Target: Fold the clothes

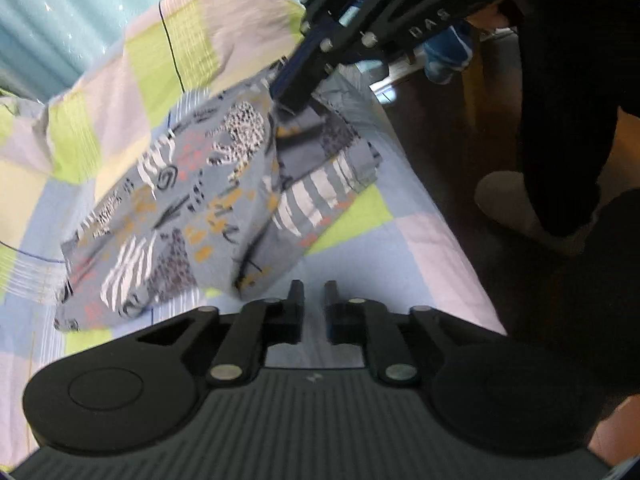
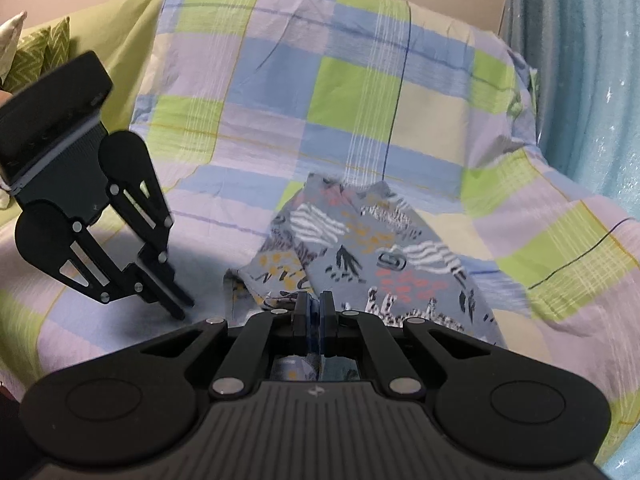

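Note:
A blue-grey patterned garment (image 1: 192, 208) (image 2: 360, 248) lies partly folded on a checked sheet (image 1: 380, 248). My right gripper (image 2: 316, 304) is shut on its near edge, with cloth pinched between the pads. In the left wrist view the right gripper (image 1: 294, 98) comes in from the top and holds the garment's far corner. My left gripper (image 1: 313, 296) hovers just off the garment's near edge, its jaws a narrow gap apart with nothing between them. In the right wrist view the left gripper (image 2: 182, 310) points down at bare sheet to the left of the garment.
The checked sheet (image 2: 352, 92) covers a sofa seat and back. A teal curtain (image 1: 60, 20) (image 2: 580, 80) hangs behind. A person's dark trouser leg (image 1: 560, 140) and a light slipper (image 1: 504, 196) stand on the dark floor beside the seat edge. Green cushions (image 2: 36, 52) sit far left.

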The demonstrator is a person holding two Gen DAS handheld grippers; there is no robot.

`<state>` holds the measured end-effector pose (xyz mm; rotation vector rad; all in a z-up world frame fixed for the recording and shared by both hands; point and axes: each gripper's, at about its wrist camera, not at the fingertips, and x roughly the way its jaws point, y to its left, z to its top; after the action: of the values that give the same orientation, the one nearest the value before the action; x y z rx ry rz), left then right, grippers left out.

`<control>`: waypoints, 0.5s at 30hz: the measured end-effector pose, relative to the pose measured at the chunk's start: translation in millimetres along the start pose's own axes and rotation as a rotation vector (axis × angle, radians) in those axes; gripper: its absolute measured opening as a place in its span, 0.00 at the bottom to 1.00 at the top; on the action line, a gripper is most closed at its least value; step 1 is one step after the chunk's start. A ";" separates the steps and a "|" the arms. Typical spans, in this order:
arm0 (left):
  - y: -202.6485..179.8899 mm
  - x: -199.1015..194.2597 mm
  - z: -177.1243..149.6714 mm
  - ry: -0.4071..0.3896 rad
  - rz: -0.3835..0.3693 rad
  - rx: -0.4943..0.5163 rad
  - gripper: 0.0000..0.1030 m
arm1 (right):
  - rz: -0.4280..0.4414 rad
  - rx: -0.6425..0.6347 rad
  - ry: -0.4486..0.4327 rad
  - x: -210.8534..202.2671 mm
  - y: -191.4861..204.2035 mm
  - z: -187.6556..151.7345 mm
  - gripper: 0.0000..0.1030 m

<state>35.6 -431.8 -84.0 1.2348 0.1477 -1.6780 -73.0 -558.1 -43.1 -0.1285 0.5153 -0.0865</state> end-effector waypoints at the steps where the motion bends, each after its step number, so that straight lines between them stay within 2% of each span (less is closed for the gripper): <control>1: 1.9 1.6 1.7 -0.012 0.000 -0.018 0.14 | 0.008 0.000 0.005 0.5 0.7 -0.8 0.01; 3: 6.6 0.9 4.9 -0.054 0.007 -0.063 0.14 | 0.025 -0.001 0.014 1.0 2.4 -2.4 0.02; 5: 11.1 -1.0 10.7 -0.089 0.045 -0.099 0.14 | 0.052 -0.003 0.021 1.5 4.2 -3.2 0.02; 7: 8.4 -6.4 12.1 -0.116 0.092 -0.094 0.14 | 0.070 -0.011 0.039 4.5 6.7 -4.2 0.02; 8: 6.0 -5.5 12.9 -0.118 0.108 -0.083 0.15 | 0.077 -0.016 0.050 6.2 8.2 -4.8 0.02; 10: 1.2 -3.6 14.4 -0.123 0.139 -0.058 0.29 | 0.099 -0.018 0.073 9.8 10.4 -5.9 0.02; 11: -1.6 1.2 14.4 -0.107 0.157 -0.032 0.31 | 0.116 -0.014 0.086 11.7 11.3 -6.8 0.02; 13: -5.3 8.7 13.7 -0.079 0.196 0.002 0.31 | 0.149 -0.014 0.105 13.2 13.9 -8.2 0.02; 15: -0.4 13.9 12.9 -0.060 0.215 -0.015 0.30 | 0.168 -0.026 0.122 12.0 17.6 -10.3 0.01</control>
<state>27.3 -448.2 -88.8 1.1454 -0.0089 -1.5221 -66.8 -543.2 -60.4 -0.1054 0.6471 0.0767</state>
